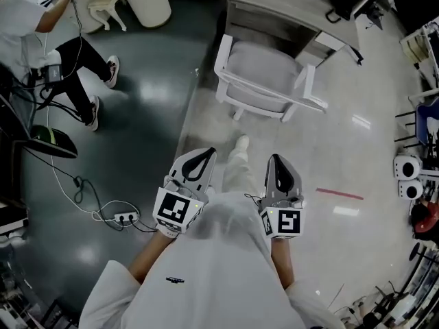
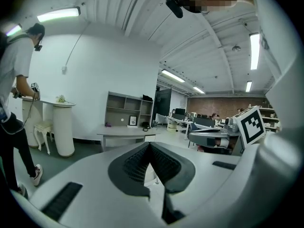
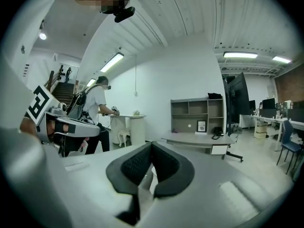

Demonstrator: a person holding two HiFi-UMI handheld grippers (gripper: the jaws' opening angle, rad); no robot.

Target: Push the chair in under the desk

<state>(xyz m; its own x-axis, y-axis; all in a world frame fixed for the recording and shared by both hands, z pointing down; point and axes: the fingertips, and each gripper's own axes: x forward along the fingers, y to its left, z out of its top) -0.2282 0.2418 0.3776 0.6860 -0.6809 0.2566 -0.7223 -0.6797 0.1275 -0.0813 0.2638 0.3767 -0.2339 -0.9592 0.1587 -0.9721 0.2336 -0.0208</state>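
Polished floor [image 1: 137,136] spreads out below me, dark grey on my left and pale on my right. Close to my chest I hold both grippers side by side, pointing forward. My left gripper [image 1: 203,157] has its jaws pressed together with nothing between them; my right gripper [image 1: 277,162] is closed and empty too. On the dark floor just to my left lies a power strip [image 1: 124,218] with a white cable [image 1: 65,184] trailing away from it; on the pale floor to my right is a short red strip [image 1: 339,195]. The toe of my shoe [image 1: 241,142] shows ahead, between the two grippers.

Beyond it stands the chair [image 1: 264,81], white-framed with a grey seat and two armrests; it is well apart from both grippers and neither touches it. Its far side meets the front edge of the desk [image 1: 274,2], while most of the seat sits out in the open rather than under the top. Behind the desk an open shelf unit [image 2: 128,110] stands against the white wall. Far off to my left a person [image 1: 41,40] in dark trousers stands at a white pedestal [image 1: 147,2].
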